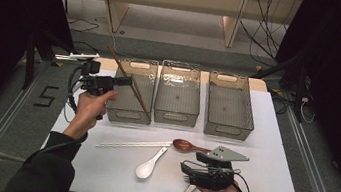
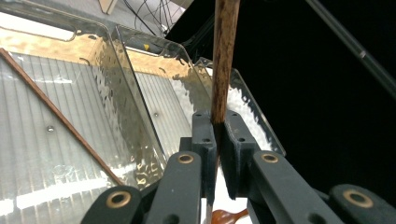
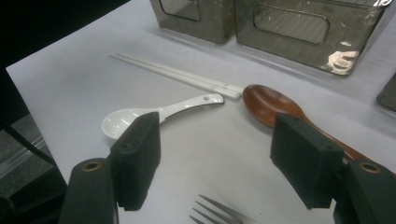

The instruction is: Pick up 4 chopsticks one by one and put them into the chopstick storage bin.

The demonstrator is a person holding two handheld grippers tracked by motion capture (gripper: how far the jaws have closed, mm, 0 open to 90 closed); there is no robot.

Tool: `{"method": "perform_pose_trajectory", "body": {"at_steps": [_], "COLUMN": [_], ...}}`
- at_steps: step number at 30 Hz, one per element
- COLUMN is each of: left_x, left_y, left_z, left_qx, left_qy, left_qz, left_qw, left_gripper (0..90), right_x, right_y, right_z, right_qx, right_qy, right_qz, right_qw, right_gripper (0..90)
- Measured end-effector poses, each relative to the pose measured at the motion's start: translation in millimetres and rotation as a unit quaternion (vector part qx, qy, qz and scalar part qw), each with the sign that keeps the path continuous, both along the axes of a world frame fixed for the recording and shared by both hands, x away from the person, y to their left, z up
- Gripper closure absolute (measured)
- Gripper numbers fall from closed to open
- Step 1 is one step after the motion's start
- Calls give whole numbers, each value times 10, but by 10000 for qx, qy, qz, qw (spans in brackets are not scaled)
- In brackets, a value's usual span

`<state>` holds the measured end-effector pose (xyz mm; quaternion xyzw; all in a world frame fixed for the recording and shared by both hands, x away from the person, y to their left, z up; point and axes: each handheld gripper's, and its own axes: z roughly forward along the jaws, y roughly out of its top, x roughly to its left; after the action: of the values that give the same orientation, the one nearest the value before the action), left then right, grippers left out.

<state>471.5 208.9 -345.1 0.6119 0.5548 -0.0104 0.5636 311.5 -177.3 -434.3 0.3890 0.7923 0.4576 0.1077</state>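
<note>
My left gripper (image 1: 127, 81) is raised over the left clear bin (image 1: 127, 117), shut on a dark brown chopstick (image 2: 224, 56) that sticks out past its jaws (image 2: 217, 123). A second brown chopstick (image 2: 60, 116) lies slanted inside that bin. My right gripper (image 1: 184, 171) hovers low near the table's front edge with its jaws wide apart (image 3: 215, 140) and nothing between them. A metal fork (image 3: 219, 212) lies just beneath it. Ahead of it lie a brown wooden spoon (image 3: 271, 105), a white ceramic spoon (image 3: 140, 116) and a pair of white chopsticks (image 3: 177, 74).
Three clear bins stand in a row at the back of the white mat: the left one, the middle bin (image 1: 175, 118) and the right bin (image 1: 228, 130). Black curtains flank the table. Floor rails run along both sides.
</note>
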Motion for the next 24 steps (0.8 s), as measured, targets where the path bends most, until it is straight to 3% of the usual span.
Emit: {"method": "perform_pose_trajectory", "body": {"at_steps": [1, 5, 12, 18, 24], "left_x": [28, 166, 371, 465, 536], "left_y": [2, 30, 110, 102, 30], "left_z": [13, 19, 2, 21, -114], "left_qx": [117, 259, 215, 315, 491], "left_qy": [-15, 50, 159, 208, 394], "left_qz": [40, 221, 486, 545, 533], "left_qw": [9999, 9994, 9985, 9978, 9966], "left_gripper": [844, 843, 843, 842, 841], "right_x": [-1, -4, -9, -5, -6], "right_y": [0, 0, -14, -26, -27], "right_z": [-1, -2, 2, 0, 0], "right_qx": [0, -3, 24, 40, 43], "right_qy": [-2, -7, -51, -50, -40], "right_qz": [5, 15, -8, -11, -22], "right_qw": [10000, 10000, 10000, 10000, 10000], "right_gripper": [336, 323, 324, 324, 324]}}
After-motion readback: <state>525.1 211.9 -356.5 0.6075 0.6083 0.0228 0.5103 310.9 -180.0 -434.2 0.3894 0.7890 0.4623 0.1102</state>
